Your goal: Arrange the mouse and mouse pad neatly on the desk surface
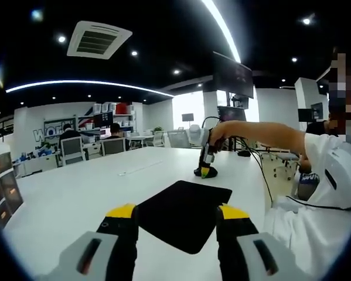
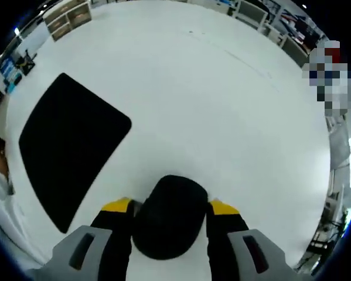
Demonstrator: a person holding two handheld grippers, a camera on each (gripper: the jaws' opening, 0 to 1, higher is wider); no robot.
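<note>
We've got the right claw (image 2: 169, 206) straddling the mouse (image 2: 170, 215) on the white counter (image 2: 222, 105), jaws w/ yellow tips on either flank of the mouse body. They look clenched on it or v. close to it; contact on both sides seems likely but we can't confirm a firm squeeze from the right gripper view. In the left gripper view the right claw (image 1: 205, 170) is seen coming down from above onto the mouse (image 1: 205, 172), which sits on the counter beyond the far corner of the mouse pad (image 1: 184, 212), just off it, not on it.

Key relation: in the right gripper view the mouse pad (image 2: 70, 146) lies up and to the left of the mouse, near but apart, a strip of bare counter between them. Its long axis runs diagonally in that view, so it's skewed relative to the claw's line. We'd judge the mouse has to travel toward that pad.

Left claw (image 1: 176, 213) is released, jaws wide apart, holding nothing, hovering w/ the pad's near corner between its tips. It's the nearer one to the pad.
</note>
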